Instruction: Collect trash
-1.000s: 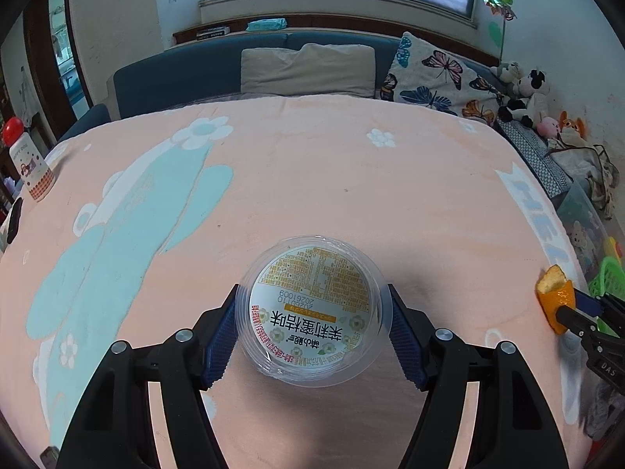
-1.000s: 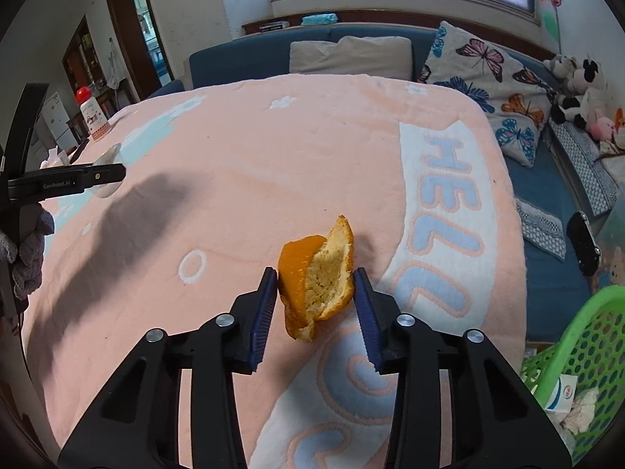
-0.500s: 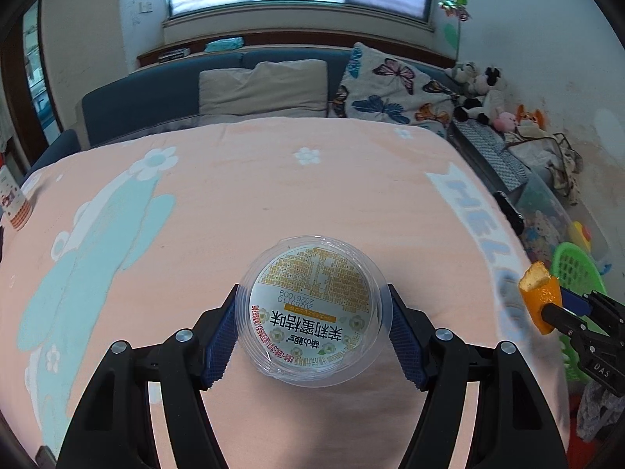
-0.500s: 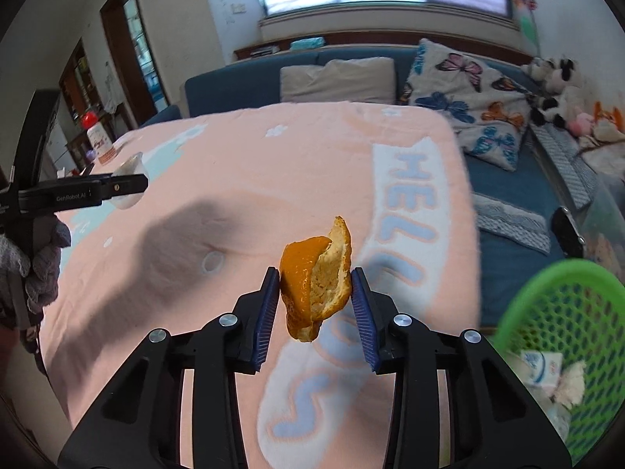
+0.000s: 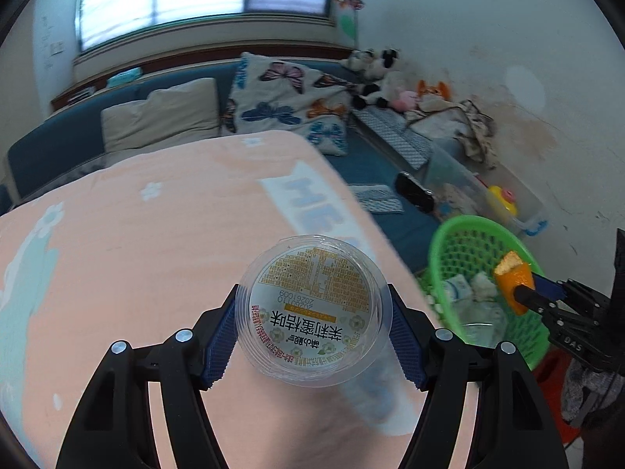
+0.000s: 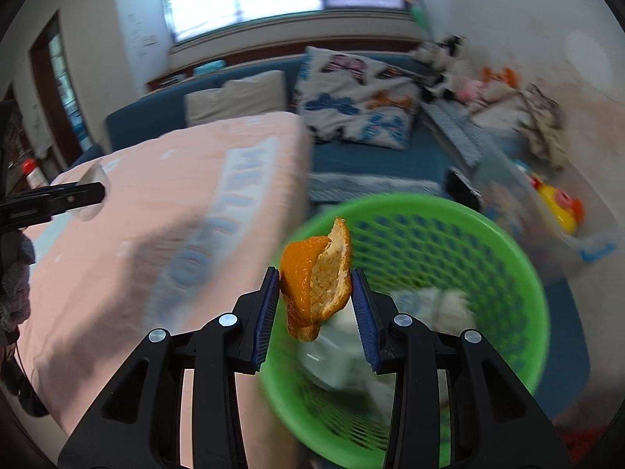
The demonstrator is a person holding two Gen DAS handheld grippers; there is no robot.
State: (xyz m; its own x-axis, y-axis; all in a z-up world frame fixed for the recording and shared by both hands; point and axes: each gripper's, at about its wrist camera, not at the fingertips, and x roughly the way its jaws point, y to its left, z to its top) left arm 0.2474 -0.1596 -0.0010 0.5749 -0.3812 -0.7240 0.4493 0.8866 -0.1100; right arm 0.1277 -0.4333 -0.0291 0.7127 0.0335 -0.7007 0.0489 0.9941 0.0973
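Observation:
A clear round plastic cup (image 5: 314, 310) with a printed yellow and white lid sits between the blue pads of my left gripper (image 5: 313, 330), which is shut on it above the right edge of the pink blanket (image 5: 136, 254). My right gripper (image 6: 315, 305) is shut on a piece of orange peel (image 6: 316, 285) and hangs over the near rim of a green mesh basket (image 6: 504, 258). From the left wrist view, the peel (image 5: 512, 279) and the right gripper (image 5: 543, 293) show over the basket (image 5: 461, 250). White wrappers (image 5: 468, 285) lie inside it.
A blue sofa (image 5: 54, 144) with a beige cushion (image 5: 160, 117) and a butterfly pillow (image 5: 285, 105) runs behind the blanket. Plush toys (image 5: 390, 86), a clear storage box (image 5: 488, 191) with a yellow toy and a black object (image 5: 414, 195) stand right of the basket, by the wall.
Both grippers have swung to the right, off the middle of the blanket toward the green basket. The peel now hangs over the basket's rim. Both grips are unchanged.

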